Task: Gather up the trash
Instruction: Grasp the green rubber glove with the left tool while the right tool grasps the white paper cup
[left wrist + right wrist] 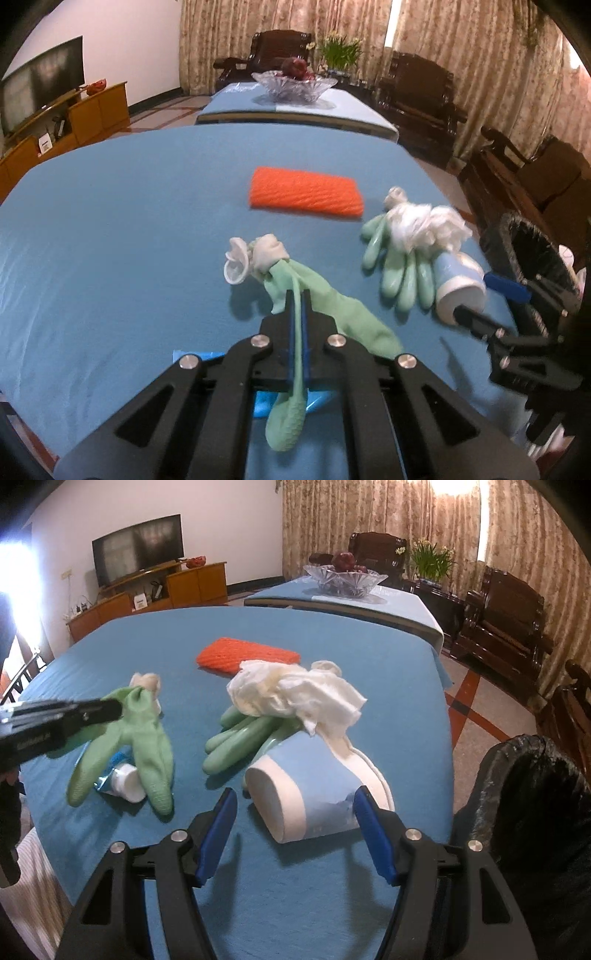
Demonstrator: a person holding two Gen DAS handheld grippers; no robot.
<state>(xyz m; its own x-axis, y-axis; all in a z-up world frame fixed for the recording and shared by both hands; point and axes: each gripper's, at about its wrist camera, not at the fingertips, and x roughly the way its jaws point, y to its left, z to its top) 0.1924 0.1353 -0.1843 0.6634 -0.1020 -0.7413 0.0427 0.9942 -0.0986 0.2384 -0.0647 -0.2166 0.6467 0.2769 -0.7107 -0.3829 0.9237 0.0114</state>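
The green glove in your left gripper is thin, limp rubber with a rolled whitish cuff bunched at its far end. Your left fingers are pressed together on it, pinching a fold of the glove between the blue pads, so one glove finger trails back between them toward the camera while the rest droops over the blue tablecloth. From the right wrist view the same glove hangs from the tip of that gripper, its fingertips draped over a small blue tube with a white cap lying on the cloth.

Ahead of your right gripper lies a paper cup, blue with white bands, tipped on its side with its base toward you. Your right fingers are spread wide, one on each side of the cup; the right-hand pad sits right against the cup's wall, the left-hand one stands clear of it.

Just beyond the cup a second green glove lies flat, fingers pointing to your left, with a crumpled white tissue heaped on top of it and touching the cup's far end. Farther out past the tissue rests an orange knitted cloth. To the right of your right fingers, off the table edge, stands a bin lined with a black bag.
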